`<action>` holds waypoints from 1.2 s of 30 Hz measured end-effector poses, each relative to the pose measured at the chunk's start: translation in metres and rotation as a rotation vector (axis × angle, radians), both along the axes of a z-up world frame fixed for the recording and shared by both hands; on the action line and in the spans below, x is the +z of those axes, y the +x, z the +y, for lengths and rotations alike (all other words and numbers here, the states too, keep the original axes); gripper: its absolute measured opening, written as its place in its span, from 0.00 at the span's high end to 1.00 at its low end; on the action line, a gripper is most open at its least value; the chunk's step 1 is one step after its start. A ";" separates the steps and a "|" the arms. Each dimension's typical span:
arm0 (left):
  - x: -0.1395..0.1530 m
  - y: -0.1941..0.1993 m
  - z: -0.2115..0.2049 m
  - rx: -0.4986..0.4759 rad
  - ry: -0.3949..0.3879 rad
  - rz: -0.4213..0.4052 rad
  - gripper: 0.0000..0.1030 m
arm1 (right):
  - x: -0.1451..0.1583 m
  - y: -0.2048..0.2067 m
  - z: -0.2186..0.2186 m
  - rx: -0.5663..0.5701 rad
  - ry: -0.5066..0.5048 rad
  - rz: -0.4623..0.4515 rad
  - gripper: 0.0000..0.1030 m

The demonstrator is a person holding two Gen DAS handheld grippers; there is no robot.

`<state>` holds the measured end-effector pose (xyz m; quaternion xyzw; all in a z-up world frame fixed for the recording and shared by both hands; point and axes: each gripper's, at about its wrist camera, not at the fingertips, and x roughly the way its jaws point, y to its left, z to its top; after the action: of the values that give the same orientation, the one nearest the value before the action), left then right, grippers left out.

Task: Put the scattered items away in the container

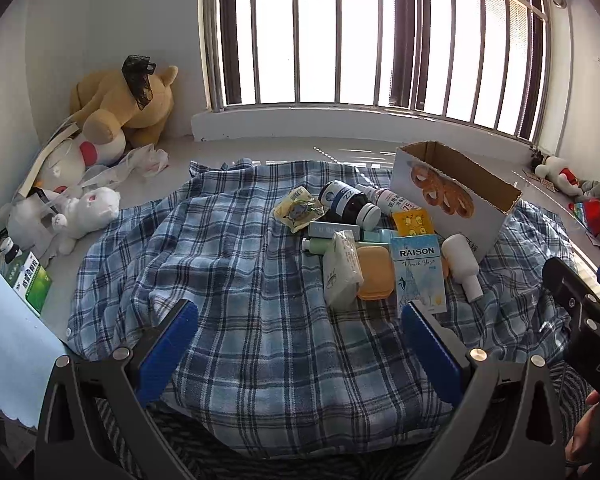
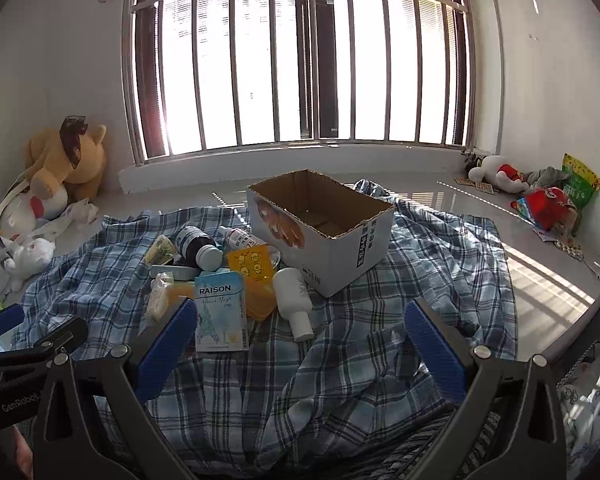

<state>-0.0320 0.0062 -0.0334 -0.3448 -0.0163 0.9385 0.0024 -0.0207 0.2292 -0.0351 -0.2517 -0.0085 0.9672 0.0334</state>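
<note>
An open cardboard box [image 2: 332,216] stands on a blue plaid cloth [image 2: 340,360]; it also shows in the left wrist view [image 1: 456,196]. Beside it lies a heap of items: a RAISON packet [image 1: 418,276] [image 2: 220,312], a white bottle [image 1: 462,264] [image 2: 294,300], an orange case [image 1: 374,274], a dark bottle [image 1: 350,202] [image 2: 200,246], a yellow pouch [image 2: 250,264] and a tissue pack [image 1: 340,272]. My left gripper [image 1: 298,322] is open and empty, short of the heap. My right gripper [image 2: 300,320] is open and empty, near the packet and white bottle.
Plush toys [image 1: 112,108] and a bag lie in the left corner. More toys and snack packets [image 2: 548,196] lie by the right wall. A barred window [image 2: 300,60] is behind. A green box [image 1: 30,280] lies at the left edge.
</note>
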 end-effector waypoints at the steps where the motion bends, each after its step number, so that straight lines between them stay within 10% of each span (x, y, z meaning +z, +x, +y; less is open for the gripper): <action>1: -0.007 -0.006 0.000 -0.025 0.038 -0.011 0.00 | -0.001 -0.001 0.001 -0.009 0.031 0.017 0.00; 5: -0.029 -0.020 -0.008 0.005 0.128 -0.022 0.00 | -0.008 -0.003 0.009 -0.024 0.085 0.067 0.00; 11: -0.027 -0.005 -0.021 0.061 0.121 0.199 0.00 | -0.022 -0.013 0.029 -0.014 -0.063 0.076 0.00; 21: -0.048 -0.033 -0.039 0.054 0.198 -0.024 0.00 | -0.038 -0.019 0.012 0.066 -0.109 0.084 0.00; 26: -0.045 -0.025 -0.042 0.054 0.178 0.042 0.00 | -0.032 -0.006 -0.006 0.067 0.007 0.206 0.00; 36: -0.038 -0.018 -0.042 0.057 0.106 0.088 0.00 | -0.042 -0.013 -0.022 0.125 0.021 0.161 0.00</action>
<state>-0.0497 -0.0356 -0.0712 -0.3022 -0.0759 0.9502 -0.0054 -0.0339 0.2070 -0.0773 -0.1718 -0.0319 0.9843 -0.0240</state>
